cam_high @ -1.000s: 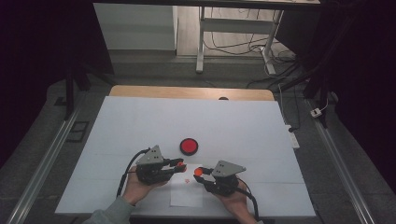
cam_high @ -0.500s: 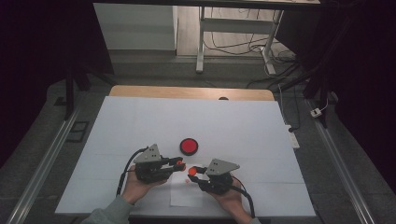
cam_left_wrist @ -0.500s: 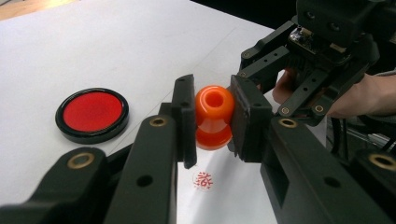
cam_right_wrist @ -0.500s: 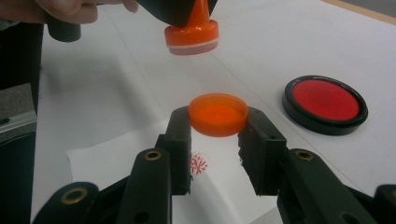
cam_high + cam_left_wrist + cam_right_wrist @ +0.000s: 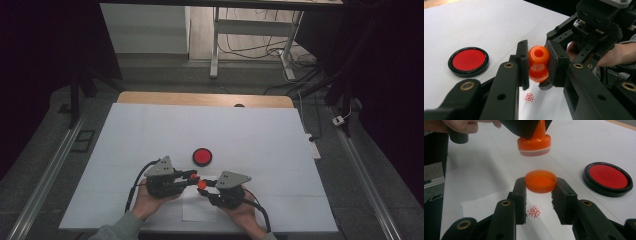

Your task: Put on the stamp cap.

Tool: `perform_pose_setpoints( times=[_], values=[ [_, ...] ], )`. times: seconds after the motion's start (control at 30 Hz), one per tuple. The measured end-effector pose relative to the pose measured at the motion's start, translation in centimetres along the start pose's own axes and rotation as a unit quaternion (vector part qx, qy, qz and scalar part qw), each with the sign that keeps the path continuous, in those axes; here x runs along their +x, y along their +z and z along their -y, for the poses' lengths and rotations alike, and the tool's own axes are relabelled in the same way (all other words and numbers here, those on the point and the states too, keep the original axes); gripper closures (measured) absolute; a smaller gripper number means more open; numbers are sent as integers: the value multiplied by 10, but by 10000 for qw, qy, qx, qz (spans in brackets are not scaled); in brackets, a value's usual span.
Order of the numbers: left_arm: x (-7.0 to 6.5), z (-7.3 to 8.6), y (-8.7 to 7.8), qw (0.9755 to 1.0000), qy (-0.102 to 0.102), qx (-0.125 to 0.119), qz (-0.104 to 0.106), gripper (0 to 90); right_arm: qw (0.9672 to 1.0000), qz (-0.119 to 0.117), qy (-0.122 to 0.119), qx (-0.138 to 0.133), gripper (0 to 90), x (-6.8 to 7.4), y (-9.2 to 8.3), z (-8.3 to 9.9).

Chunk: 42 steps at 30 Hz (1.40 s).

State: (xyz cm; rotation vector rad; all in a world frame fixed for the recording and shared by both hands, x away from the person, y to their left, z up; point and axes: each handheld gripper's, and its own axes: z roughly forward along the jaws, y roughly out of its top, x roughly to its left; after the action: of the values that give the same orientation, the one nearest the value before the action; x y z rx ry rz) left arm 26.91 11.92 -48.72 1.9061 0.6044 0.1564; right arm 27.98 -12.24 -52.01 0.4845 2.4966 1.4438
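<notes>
My left gripper [image 5: 537, 63] is clamped on the orange stamp [image 5: 538, 62], upright, face down; my right gripper [image 5: 540, 187] clamps its cap [image 5: 540, 180], mouth up. Ink pad [image 5: 202, 156] at twelve o'clock; stamp's face hidden.

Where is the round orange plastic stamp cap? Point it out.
The round orange plastic stamp cap sits clamped in the right gripper, just below the orange stamp, above the red-printed paper slip.

One orange stamp [image 5: 538, 63], one orange cap [image 5: 540, 180], one red ink pad [image 5: 202, 156], one stamped mark [image 5: 534, 212] and two grippers can be counted here.
</notes>
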Motion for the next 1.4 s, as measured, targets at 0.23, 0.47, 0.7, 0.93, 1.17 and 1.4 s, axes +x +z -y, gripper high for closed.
perform_pose_setpoints(
  times=[0.23, 0.47, 0.7, 0.93, 1.17, 1.4],
  values=[
    [1, 0, 5, 10000, -11, 51, 81, 728, 10000, 9, 30, -55, 645, -1, -1, -1],
    [-1, 0, 11, 9999, 12, 52, 113, 728, 10000, 4, 9, -73, 645, 1, 0, -2],
    [0, 0, 12, 9999, -12, 66, 143, 728, 9999, -30, 9, -100, 645, 2, 0, -2],
    [0, 0, 13, 9998, -3, 104, 163, 728, 9999, -17, 25, -142, 645, 2, -1, -3],
    [0, 1, 14, 9998, -31, 121, 165, 728, 9997, 27, 70, -216, 645, 1, -2, -3],
    [0, 1, 15, 9998, -56, 118, 170, 728, 9997, 36, 73, -216, 645, 1, -2, -3]
  ],
)
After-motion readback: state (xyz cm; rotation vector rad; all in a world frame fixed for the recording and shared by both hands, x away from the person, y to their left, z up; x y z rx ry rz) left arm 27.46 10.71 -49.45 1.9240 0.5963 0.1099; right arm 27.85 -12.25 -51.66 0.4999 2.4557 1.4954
